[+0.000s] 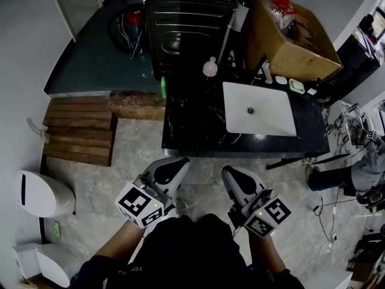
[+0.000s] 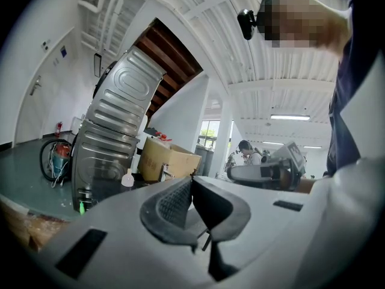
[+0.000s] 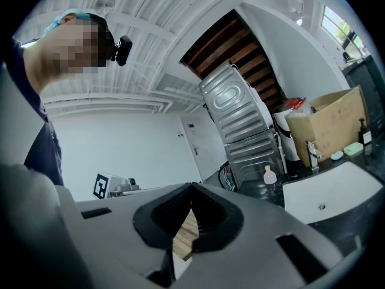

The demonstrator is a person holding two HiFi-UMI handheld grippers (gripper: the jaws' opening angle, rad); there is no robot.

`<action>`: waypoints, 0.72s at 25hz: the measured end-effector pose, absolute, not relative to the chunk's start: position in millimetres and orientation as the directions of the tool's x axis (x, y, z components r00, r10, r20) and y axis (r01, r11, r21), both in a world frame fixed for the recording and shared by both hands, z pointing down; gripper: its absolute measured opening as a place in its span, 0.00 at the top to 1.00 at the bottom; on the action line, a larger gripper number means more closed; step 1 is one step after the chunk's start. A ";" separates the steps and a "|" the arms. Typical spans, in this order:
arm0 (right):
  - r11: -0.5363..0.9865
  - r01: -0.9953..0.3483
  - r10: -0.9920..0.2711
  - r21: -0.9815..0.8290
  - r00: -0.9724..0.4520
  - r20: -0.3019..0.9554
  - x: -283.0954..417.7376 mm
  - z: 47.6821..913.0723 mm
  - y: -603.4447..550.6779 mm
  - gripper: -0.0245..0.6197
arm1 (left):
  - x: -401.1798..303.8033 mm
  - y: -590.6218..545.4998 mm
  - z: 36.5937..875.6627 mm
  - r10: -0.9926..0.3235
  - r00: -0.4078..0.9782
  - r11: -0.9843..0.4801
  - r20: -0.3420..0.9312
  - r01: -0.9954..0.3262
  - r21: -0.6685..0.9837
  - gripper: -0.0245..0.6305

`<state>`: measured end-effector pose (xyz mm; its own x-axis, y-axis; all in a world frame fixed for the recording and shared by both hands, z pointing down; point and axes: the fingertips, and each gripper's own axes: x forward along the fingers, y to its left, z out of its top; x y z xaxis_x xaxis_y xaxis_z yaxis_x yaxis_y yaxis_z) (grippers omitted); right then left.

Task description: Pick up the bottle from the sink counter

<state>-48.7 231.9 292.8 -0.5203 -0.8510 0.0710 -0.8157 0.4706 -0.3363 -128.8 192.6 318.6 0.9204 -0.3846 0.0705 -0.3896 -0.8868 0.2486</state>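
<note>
Approach stage; bottle stands upright on the surface, well ahead of the fingers and roughly between the two grippers' lines. Left gripper and right gripper: fingers together, nothing held. Bring one gripper in level; part its fingers before arrival; centre them round the body below the cap; close gently, as a light bottle probably tips.

Pale marbled floor under the fingers. Just ahead: black stone surface w/ white sink; behind it, ribbed metal appliance. Ahead-left: wooden pallet, then dark green floor. White wall far left. Overhead: white ribbed ceiling, strip light; window far ahead.
</note>
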 end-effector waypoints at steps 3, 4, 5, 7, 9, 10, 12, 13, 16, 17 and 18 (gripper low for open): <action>0.466 -0.817 -0.853 -0.339 -0.517 0.072 -50.6 293.4 224.4 0.93 | -130.5 183.9 319.2 -0.381 0.922 -0.887 0.072 -0.387 0.251 0.95; 0.465 -0.817 -0.854 -0.340 -0.515 0.072 -50.2 294.4 222.5 0.93 | -130.2 181.7 320.2 -0.380 0.922 -0.888 0.072 -0.386 0.251 0.95; 0.463 -0.818 -0.855 -0.341 -0.514 0.072 -49.4 295.9 220.8 0.93 | -129.5 179.7 321.6 -0.379 0.923 -0.888 0.072 -0.385 0.252 0.95; 0.458 -0.820 -0.857 -0.342 -0.510 0.074 -47.7 298.5 216.9 0.93 | -127.9 176.0 323.7 -0.376 0.924 -0.890 0.071 -0.381 0.251 0.95; 0.456 -0.821 -0.858 -0.343 -0.508 0.075 -47.1 299.0 212.1 0.93 | -127.1 171.5 324.2 -0.374 0.925 -0.890 0.071 -0.379 0.251 0.95; 0.456 -0.821 -0.858 -0.343 -0.508 0.075 -47.1 298.7 209.3 0.93 | -126.8 168.8 323.9 -0.374 0.925 -0.890 0.071 -0.379 0.252 0.95; 0.458 -0.820 -0.857 -0.343 -0.510 0.075 -46.6 298.1 202.9 0.93 | -126.0 162.7 323.7 -0.375 0.924 -0.890 0.072 -0.381 0.252 0.95; 0.460 -0.819 -0.856 -0.343 -0.512 0.074 -45.9 298.1 199.3 0.93 | -125.1 159.3 324.0 -0.376 0.924 -0.889 0.073 -0.382 0.253 0.95; 0.466 -0.815 -0.853 -0.345 -0.518 0.070 -42.0 299.2 188.3 0.93 | -120.9 149.2 325.3 -0.381 0.922 -0.887 0.074 -0.387 0.251 0.95; 0.468 -0.813 -0.851 -0.346 -0.520 0.069 -40.4 300.0 184.7 0.93 | -119.2 145.6 325.8 -0.383 0.921 -0.886 0.075 -0.389 0.251 0.95; 0.471 -0.811 -0.850 -0.346 -0.522 0.068 -38.6 300.8 180.7 0.93 | -117.4 141.8 326.2 -0.386 0.919 -0.885 0.076 -0.392 0.251 0.95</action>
<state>-38.6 180.7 300.8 -0.5222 -0.8500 0.0685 -0.8115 0.4706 -0.3465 -117.4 141.8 326.2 0.9194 -0.3858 0.0761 -0.3922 -0.8851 0.2505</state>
